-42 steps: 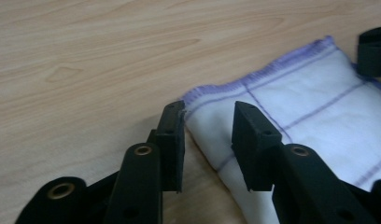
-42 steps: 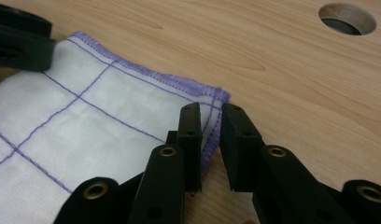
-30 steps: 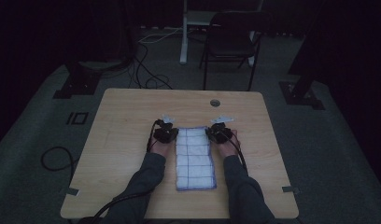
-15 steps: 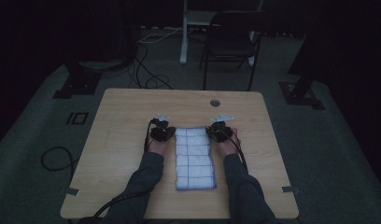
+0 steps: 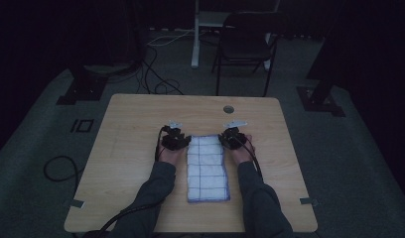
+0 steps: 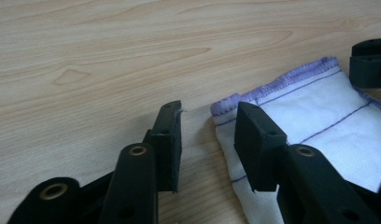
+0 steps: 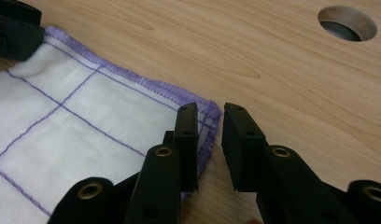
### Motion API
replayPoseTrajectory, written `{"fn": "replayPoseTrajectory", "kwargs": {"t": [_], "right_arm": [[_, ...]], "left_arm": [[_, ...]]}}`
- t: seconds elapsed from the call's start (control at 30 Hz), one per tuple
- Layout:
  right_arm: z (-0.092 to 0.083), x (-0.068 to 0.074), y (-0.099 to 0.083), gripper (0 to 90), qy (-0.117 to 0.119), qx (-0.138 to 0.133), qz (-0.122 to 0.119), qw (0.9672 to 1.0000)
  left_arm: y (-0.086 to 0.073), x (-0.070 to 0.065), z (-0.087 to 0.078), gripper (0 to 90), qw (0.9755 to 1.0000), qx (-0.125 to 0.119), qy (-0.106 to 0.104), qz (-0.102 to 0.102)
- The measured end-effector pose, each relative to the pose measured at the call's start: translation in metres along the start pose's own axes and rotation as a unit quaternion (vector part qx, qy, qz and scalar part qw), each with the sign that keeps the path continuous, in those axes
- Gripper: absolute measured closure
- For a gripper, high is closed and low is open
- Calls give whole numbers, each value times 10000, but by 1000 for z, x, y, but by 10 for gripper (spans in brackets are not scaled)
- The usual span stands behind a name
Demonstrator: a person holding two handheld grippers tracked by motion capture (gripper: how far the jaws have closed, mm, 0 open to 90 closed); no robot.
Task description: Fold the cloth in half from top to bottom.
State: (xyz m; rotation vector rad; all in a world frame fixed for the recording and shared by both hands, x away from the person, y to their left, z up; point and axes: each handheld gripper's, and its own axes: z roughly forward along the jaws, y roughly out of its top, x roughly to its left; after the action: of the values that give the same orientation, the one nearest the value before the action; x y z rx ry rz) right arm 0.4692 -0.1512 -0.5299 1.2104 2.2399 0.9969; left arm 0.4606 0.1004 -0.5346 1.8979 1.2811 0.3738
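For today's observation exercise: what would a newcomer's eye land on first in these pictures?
First, the white cloth with purple grid lines, lying flat mid-table on the pale wooden table. Next, the black left tool and right tool at its two far corners, both open, the left one's jaws having just opened. Around it the room is dark.

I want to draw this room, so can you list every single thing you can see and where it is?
cloth: one, white with purple lines and purple hem, flat in the middle of the table between the two grippers
table: one, light wood, centre of the floor
round hole: one, dark, in the tabletop near its far edge
chair: one, dark, on the floor beyond the table
cables: several, black, on the floor beyond the table's left end
left gripper: one, black, jaws just opened, standing either side of the cloth's far left corner without pinching it
right gripper: one, black, jaws apart at the cloth's far right corner
sleeves: two, grey, coming in from the near edge
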Motion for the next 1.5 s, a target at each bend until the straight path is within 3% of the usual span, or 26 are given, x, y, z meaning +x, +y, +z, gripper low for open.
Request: {"fn": "replayPoseTrajectory", "kwargs": {"t": [0.2, 0.33, 0.4, 0.43, 0.47, 0.53, 0.67, 0.9, 1.17, 1.3, 1.5], "right_arm": [[2, 1, 6, 765, 7, 3, -54, 10000], [6, 0, 7, 764, 1, 67, -45, 10000], [7, 0, 7, 760, 16, 75, -41, 10000], [8, 0, 8, 751, 20, 78, -45, 10000], [8, 1, 8, 734, 27, 80, -56, 9999], [10, 0, 10, 695, 41, 81, -88, 9999], [14, 0, 14, 629, 108, 68, -96, 9999], [21, 0, 20, 575, 189, 112, -81, 9997], [31, -4, 18, 556, 275, 270, 58, 9992], [32, -4, 18, 571, 307, 271, 78, 9991], [32, -3, 19, 700, 466, 340, 126, 9983]], "left_arm": [[2, -6, -3, 559, 9998, -170, -73, -15], [3, -12, 1, 540, 9999, -67, -35, 135], [2, -13, 6, 544, 9997, 71, 112, 213], [2, -13, 6, 588, 9997, 71, 112, 213], [2, -13, 8, 665, 9992, 175, 241, 251], [2, -10, 7, 787, 9993, 192, 225, 225], [3, -7, 7, 866, 9994, 204, 195, 208], [2, 0, 7, 860, 9997, 203, 163, 39], [2, 4, 9, 753, 9995, 244, 219, -3], [5, 4, 10, 708, 9991, 294, 288, 80], [8, 3, 12, 698, 9988, 369, 256, 198]]}}
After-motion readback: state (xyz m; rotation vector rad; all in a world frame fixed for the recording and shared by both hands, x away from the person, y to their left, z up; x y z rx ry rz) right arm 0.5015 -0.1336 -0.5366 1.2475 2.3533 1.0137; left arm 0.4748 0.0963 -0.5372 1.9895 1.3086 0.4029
